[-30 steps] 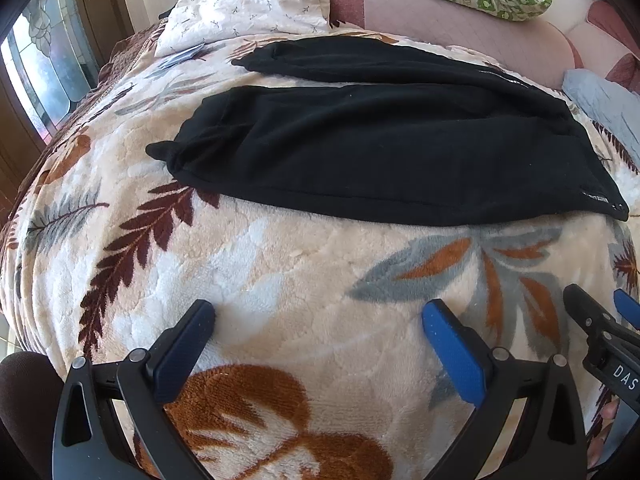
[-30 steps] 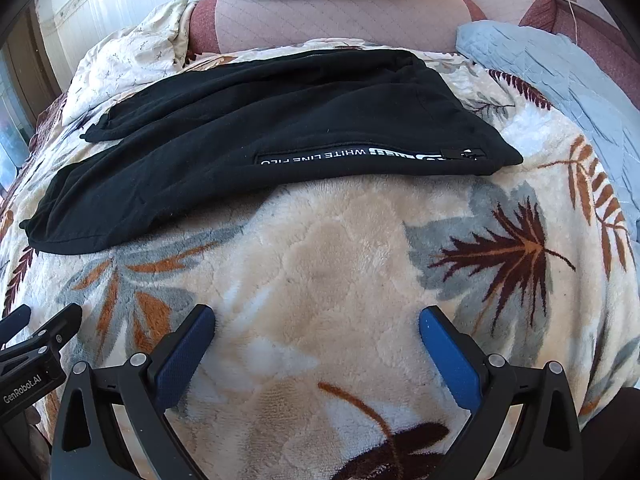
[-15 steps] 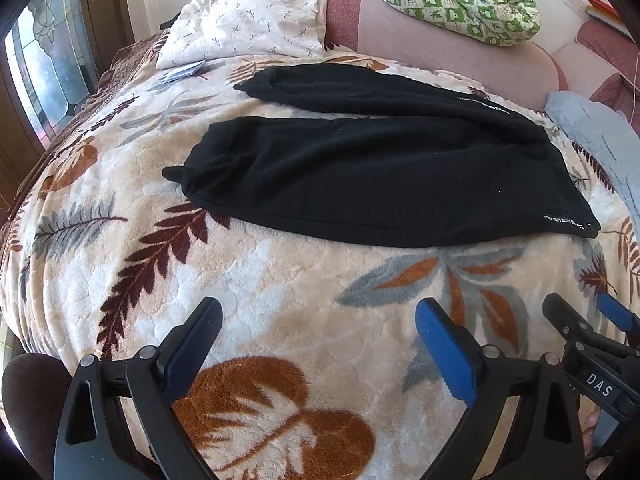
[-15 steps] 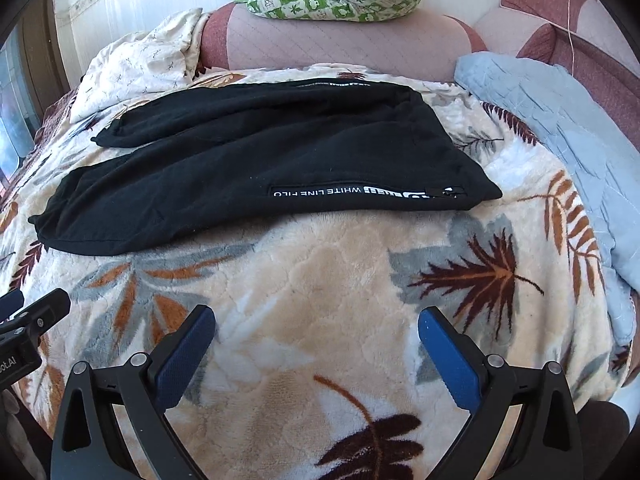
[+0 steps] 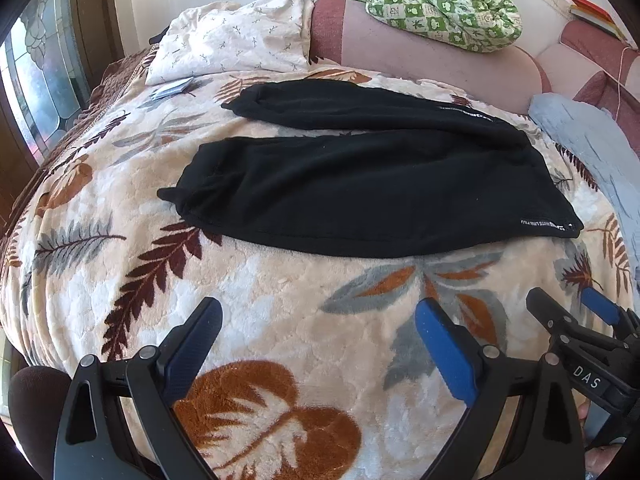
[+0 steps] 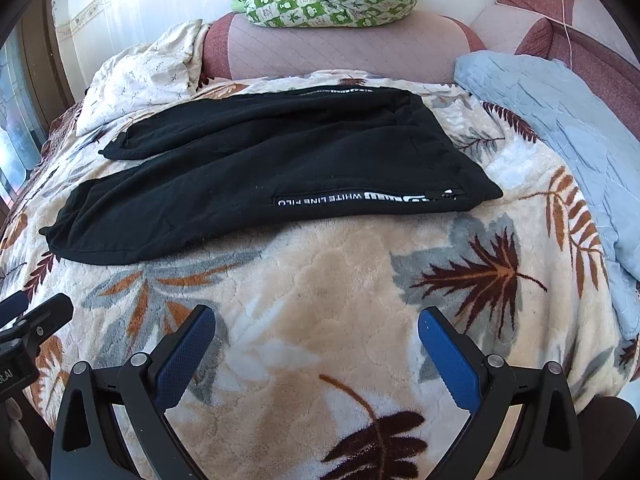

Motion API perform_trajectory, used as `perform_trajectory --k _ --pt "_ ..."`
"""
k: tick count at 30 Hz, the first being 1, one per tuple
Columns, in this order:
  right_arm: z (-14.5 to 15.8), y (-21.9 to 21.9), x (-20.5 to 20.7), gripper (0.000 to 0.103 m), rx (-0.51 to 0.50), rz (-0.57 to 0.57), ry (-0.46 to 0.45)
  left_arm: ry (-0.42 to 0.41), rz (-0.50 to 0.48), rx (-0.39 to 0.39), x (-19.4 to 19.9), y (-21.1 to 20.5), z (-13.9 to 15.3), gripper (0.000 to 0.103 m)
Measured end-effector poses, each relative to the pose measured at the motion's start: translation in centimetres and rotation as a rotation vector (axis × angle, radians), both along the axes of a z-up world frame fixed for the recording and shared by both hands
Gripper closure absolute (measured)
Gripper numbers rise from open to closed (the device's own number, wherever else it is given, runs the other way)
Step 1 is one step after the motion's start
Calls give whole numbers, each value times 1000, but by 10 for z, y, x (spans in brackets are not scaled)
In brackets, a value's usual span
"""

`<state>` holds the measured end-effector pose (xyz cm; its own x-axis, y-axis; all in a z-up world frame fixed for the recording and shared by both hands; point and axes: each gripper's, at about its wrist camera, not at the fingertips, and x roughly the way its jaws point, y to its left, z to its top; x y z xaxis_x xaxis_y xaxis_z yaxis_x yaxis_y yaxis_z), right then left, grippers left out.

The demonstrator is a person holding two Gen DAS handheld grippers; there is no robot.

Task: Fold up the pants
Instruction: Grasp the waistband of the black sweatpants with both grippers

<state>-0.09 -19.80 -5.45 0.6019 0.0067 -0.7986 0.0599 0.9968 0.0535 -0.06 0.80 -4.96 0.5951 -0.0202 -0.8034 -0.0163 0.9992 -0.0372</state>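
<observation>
Pants (image 5: 360, 196) flat mid-frame, legs apart, ready for halving; my left gripper (image 5: 320, 336) and right gripper (image 6: 316, 336) hover spread, empty.

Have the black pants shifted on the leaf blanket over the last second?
No. The black pants cover the same leaf prints on the blanket; only the cameras drew back.

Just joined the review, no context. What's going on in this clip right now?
A person holds a two-finger gripper in each hand over a bed. Black pants lie spread flat on the leaf-print blanket, legs apart and unfolded. The left gripper and right gripper are both open and empty, short of the near edge of the pants and touching nothing. No fold has been made.
</observation>
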Motion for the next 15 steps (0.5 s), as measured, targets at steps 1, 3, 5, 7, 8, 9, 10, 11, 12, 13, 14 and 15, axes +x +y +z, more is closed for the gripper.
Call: perform_trajectory --k 1,3,5,7,8,9,10,11,12,13,14,15 --pt "2 -1 1 0 0 0 -8 -9 -3 -6 3 3 5 6" --pt "9 -5 4 0 1 -4 -30 -27 -15 -27 11 12 15 6" --pt "17 -11 12 0 -2 -4 -48 -32 -29 -61 27 26 25 6" --pt "24 -17 25 0 -11 4 -53 -34 -31 -90 46 41 33 6" --pt "27 -22 34 0 -8 9 -53 -34 -21 -94 57 49 37 6" --pt "30 -26 43 0 -2 15 -52 -35 -11 -94 68 57 40 6" --pt "34 -32 54 0 3 20 -51 -37 -7 -95 78 63 44 6" --pt "36 -37 62 0 4 24 -51 -42 -5 -97 88 70 47 6" --pt "38 -41 71 0 4 29 -50 -46 -3 -99 98 75 51 6" --pt "40 -44 79 0 4 34 -48 -48 -2 -102 109 81 54 6" --pt "41 -48 91 0 1 39 -43 -48 -3 -107 120 86 56 6" --pt "43 -52 100 0 -1 42 -39 -47 -3 -111 130 90 57 6"
